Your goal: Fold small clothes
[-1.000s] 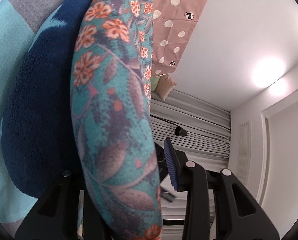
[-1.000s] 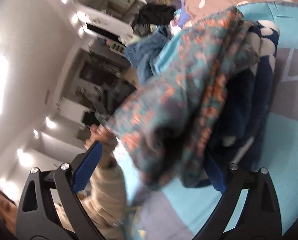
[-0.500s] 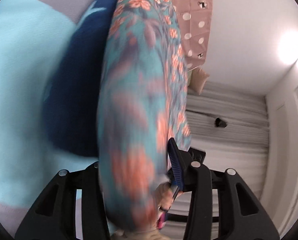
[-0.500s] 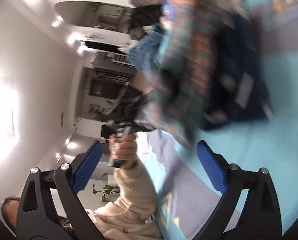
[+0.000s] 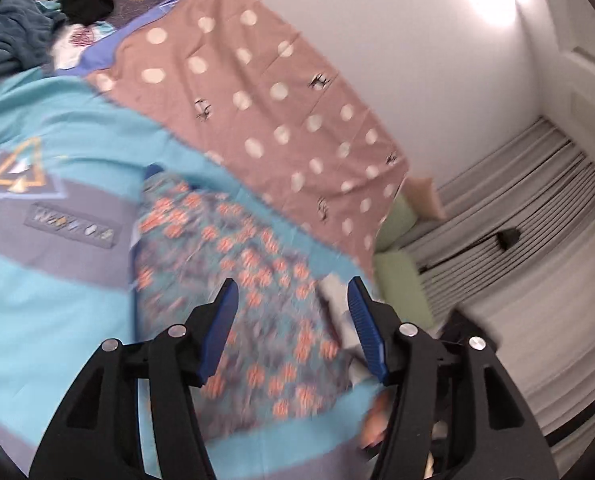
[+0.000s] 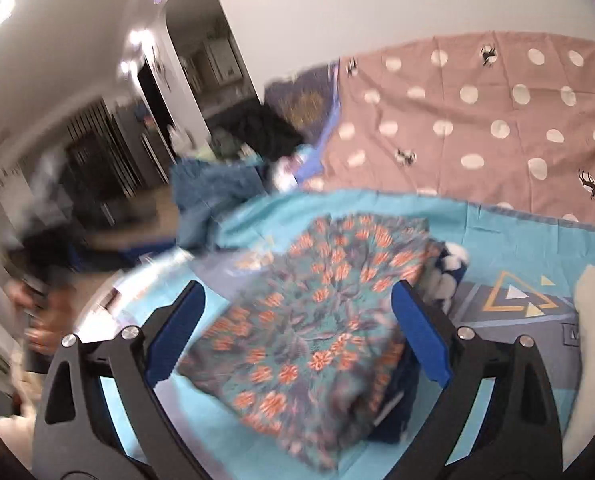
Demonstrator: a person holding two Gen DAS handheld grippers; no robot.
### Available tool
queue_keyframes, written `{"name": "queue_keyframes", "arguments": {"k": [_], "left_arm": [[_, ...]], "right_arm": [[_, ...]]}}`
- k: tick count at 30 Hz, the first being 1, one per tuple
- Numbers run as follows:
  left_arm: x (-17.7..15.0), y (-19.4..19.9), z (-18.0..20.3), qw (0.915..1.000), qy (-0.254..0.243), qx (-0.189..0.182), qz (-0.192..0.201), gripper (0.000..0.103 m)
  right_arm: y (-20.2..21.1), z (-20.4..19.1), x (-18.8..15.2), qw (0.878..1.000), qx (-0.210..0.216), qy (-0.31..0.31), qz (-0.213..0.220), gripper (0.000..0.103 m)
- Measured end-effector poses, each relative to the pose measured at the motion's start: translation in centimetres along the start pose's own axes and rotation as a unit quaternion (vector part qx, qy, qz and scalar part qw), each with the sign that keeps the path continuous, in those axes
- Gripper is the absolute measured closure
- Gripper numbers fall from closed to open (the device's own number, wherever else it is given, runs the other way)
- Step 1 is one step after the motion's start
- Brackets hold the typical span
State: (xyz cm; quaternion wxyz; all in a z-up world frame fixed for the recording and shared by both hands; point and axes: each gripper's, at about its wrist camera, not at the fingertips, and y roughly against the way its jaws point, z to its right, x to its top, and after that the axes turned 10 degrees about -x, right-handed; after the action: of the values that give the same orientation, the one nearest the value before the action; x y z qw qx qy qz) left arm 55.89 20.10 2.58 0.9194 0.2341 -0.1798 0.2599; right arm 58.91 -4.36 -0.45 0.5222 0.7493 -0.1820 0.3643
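White walls (image 5: 417,40) and pale pleated curtains (image 5: 517,240) enclose a bed spread with a pink polka-dot sheet (image 6: 477,120); ceiling lights (image 6: 137,38) glow.

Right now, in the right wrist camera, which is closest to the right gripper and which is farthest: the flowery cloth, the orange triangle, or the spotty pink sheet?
1. Flowery cloth, lying between the right gripper fingers.
2. Orange triangle, off to the right.
3. Spotty pink sheet, at the back.

The centre of the right wrist view is filled by the folded floral garment (image 6: 317,316), lying on the turquoise bedspread (image 6: 509,236). Bare bedspread is left at right centre and lower left. The upper left is blocked by a heap of clothes (image 6: 217,188).
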Motion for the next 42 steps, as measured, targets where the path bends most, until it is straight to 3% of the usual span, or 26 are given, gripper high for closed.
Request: {"name": "queue_keyframes", "arguments": {"k": [2, 4, 6, 9, 14, 16, 19, 21, 23, 25, 28, 29, 32, 34, 42], "left_arm": [[-0.5, -3.7, -1.8, 0.9997, 0.021, 0.002, -0.012, 0.046], [-1.6, -6.2, -4.4, 0.9980, 0.043, -0.026, -0.038, 0.046], [-2.6, -8.8, -7.0, 0.9953, 0.060, -0.021, -0.073, 0.047], [-3.7, -9.4, -8.8, 0.9940, 0.072, -0.057, -0.059, 0.047], [-4.5, -9.2, -7.5, 0.9976, 0.036, -0.026, -0.053, 0.047], [-4.3, -8.6, -6.6, 0.9968, 0.050, -0.021, -0.059, 0.043], [-4.0, -6.9, -4.6, 0.9973, 0.048, -0.021, -0.051, 0.040], [-3.7, -5.8, -2.7, 0.9993, 0.005, -0.010, -0.036, 0.037], [-3.4, -4.6, -0.4, 0.9983, -0.055, 0.012, -0.013, 0.031], [-3.5, -4.1, 0.4, 0.9966, -0.080, 0.019, 0.002, 0.030], [-3.9, -5.1, -1.3, 0.9947, -0.071, 0.075, 0.000, 0.030], [-4.3, -5.8, -2.6, 0.9958, -0.054, 0.071, -0.016, 0.030], [-5.2, -7.6, -6.0, 0.9985, -0.004, 0.039, -0.038, 0.030], [-5.5, -8.0, -6.5, 0.9990, -0.017, 0.030, -0.030, 0.030], [-6.0, -8.6, -4.4, 0.9931, -0.068, 0.090, -0.032, 0.030]], "right_arm": [[-2.2, 0.1, -2.0, 1.000, -0.016, 0.001, -0.018, 0.008], [-3.9, 0.7, -4.2, 0.999, -0.018, -0.016, -0.036, 0.007], [-4.8, 0.8, -5.9, 0.998, -0.048, 0.020, -0.040, 0.007], [-6.2, 1.9, -7.5, 0.997, -0.054, 0.015, -0.052, 0.003], [-7.5, 3.8, -8.2, 0.993, -0.010, -0.059, -0.097, 0.002], [-6.5, 3.3, -7.7, 0.994, -0.022, -0.052, -0.097, 0.002], [-2.8, 2.1, -5.8, 0.996, -0.061, -0.032, -0.055, 0.002], [0.6, 1.1, -3.9, 0.997, -0.078, -0.017, 0.003, 0.002], [2.5, -0.3, -1.8, 0.997, -0.069, -0.003, 0.041, 0.002], [1.9, -1.7, -0.6, 0.996, -0.070, 0.026, 0.038, 0.002], [-1.6, -3.7, -0.8, 0.988, -0.106, 0.109, 0.021, 0.002], [-3.1, -3.8, -1.4, 0.987, -0.110, 0.118, 0.003, 0.003], [-7.1, -2.2, -3.6, 0.990, -0.086, 0.094, -0.056, 0.006], [-7.5, -1.8, -5.2, 0.991, -0.088, 0.099, -0.032, 0.004], [-6.6, -2.3, -4.5, 0.989, -0.109, 0.099, -0.033, 0.004]]}}
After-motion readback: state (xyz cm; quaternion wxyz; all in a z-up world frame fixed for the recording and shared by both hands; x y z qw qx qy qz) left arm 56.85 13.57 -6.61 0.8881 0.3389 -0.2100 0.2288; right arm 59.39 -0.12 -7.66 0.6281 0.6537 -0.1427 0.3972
